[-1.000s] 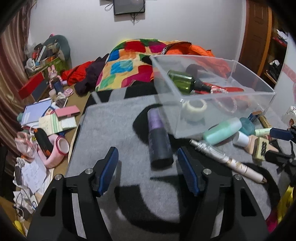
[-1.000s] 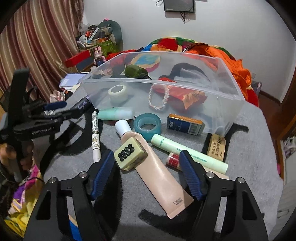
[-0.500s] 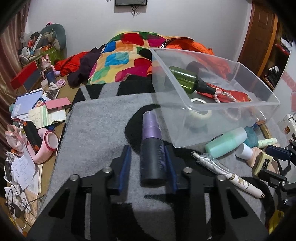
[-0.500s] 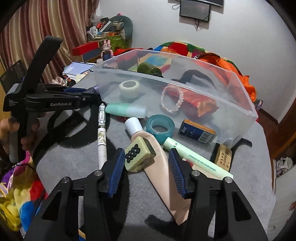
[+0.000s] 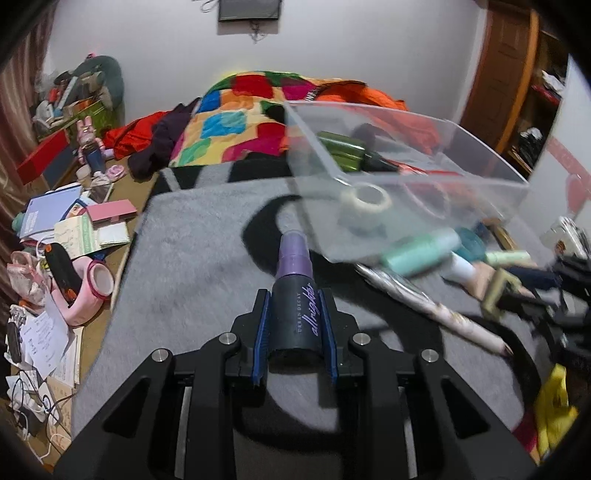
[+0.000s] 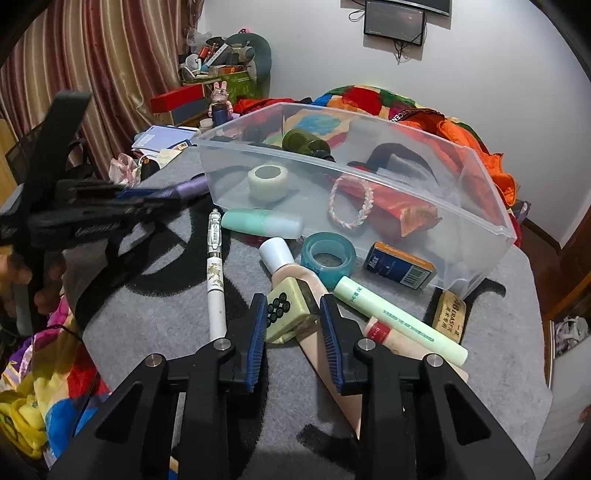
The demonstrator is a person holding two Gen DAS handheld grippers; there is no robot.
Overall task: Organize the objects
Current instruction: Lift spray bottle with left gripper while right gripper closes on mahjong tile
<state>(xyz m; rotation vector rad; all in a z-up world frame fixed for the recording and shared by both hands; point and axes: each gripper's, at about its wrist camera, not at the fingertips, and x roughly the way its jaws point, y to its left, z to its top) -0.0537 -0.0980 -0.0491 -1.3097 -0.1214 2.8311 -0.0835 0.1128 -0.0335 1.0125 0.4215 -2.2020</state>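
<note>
A patchwork blanket (image 5: 236,122) lies heaped against the white wall, under a small dark screen (image 6: 394,21). Striped curtains (image 6: 85,66) hang at the left, near a pink rabbit toy (image 5: 88,144), scattered papers (image 5: 44,332) and a wooden door (image 5: 509,70).

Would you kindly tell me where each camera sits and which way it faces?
Left wrist: behind the left tongs, angled down at the mat, gripping the spray bottle; right tongs at right edge.
Right wrist: behind the right tongs, closed around the dotted block; left tongs and a hand at left.
Shared: clear bin, pen.
</note>
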